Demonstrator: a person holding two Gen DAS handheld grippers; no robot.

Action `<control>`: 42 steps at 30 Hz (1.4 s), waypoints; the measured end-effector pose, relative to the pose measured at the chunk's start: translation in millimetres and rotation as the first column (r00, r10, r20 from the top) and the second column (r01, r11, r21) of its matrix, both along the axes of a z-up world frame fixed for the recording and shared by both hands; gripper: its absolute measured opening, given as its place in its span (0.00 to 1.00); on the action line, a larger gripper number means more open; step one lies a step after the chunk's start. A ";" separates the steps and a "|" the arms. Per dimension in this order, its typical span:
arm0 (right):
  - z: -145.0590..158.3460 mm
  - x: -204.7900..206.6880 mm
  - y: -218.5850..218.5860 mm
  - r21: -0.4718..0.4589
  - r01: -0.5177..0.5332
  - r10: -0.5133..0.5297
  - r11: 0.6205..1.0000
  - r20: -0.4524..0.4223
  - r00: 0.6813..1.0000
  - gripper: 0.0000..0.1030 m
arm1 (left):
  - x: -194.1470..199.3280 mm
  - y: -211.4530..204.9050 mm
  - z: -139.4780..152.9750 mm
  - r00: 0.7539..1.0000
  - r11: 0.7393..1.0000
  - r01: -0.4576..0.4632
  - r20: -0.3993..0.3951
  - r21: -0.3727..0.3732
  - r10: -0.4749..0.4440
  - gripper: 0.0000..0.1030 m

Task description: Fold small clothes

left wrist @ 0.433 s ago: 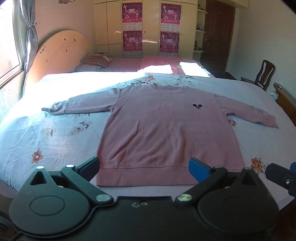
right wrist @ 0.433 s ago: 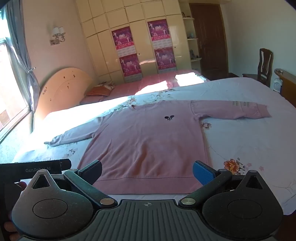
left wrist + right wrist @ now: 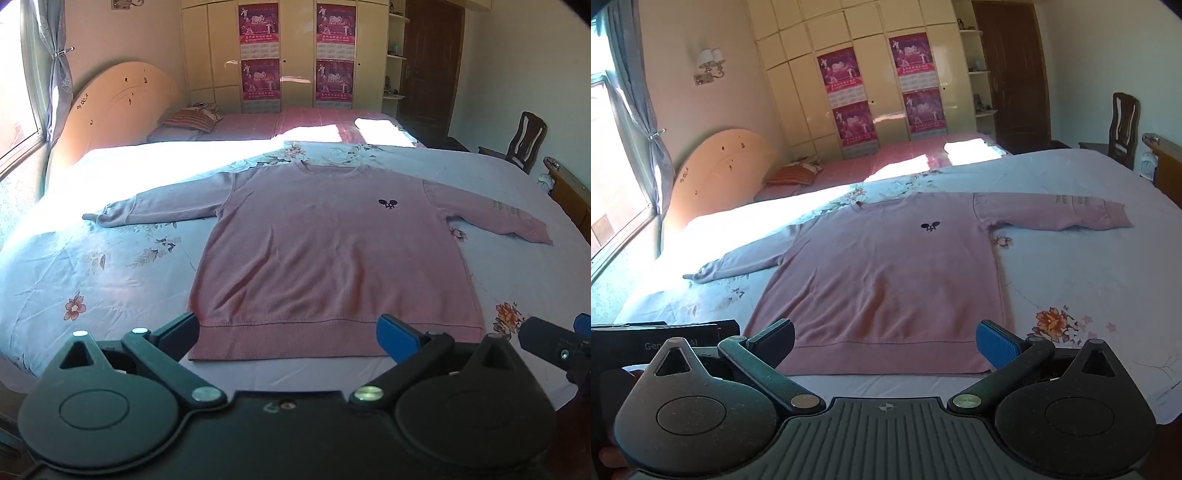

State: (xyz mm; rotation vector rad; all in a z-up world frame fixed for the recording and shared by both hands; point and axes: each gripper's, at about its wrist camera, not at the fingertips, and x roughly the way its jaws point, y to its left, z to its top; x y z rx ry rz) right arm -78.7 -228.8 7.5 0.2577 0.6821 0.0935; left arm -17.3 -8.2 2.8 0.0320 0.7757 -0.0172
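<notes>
A pink long-sleeved sweater (image 3: 325, 251) (image 3: 886, 280) lies flat, front up, on a pale floral bedsheet (image 3: 92, 273) (image 3: 1089, 280), both sleeves spread out sideways and its hem nearest me. My left gripper (image 3: 288, 338) hovers open just short of the hem, nothing between its fingers. My right gripper (image 3: 886, 341) is open too, above the hem's right half, empty. The right gripper's tip (image 3: 554, 343) shows at the left wrist view's right edge; the left gripper's body (image 3: 665, 336) shows at the right wrist view's left edge.
A wooden headboard (image 3: 110, 110) and a bright window stand on the left. A second bed with a pink cover (image 3: 314, 122) lies behind, then wardrobes with posters. A wooden chair (image 3: 524, 140) and a low cabinet (image 3: 569, 192) stand at the right.
</notes>
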 end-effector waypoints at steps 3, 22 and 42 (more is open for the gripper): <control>0.8 -0.1 1.6 -0.006 -0.009 0.009 1.000 -0.001 1.000 1.00 | -0.5 2.6 1.6 1.000 1.000 -0.005 -0.004 -0.010 0.005 1.00; 1.5 3.1 -0.5 -0.003 -0.019 0.019 1.000 -0.006 1.000 1.00 | 4.4 -11.3 -2.1 1.000 1.000 0.003 -0.001 0.012 -0.003 1.00; 0.5 5.6 -4.0 0.002 -0.021 0.021 1.000 -0.016 1.000 1.00 | 5.0 -15.6 -2.5 1.000 1.000 0.002 -0.002 0.014 -0.002 1.00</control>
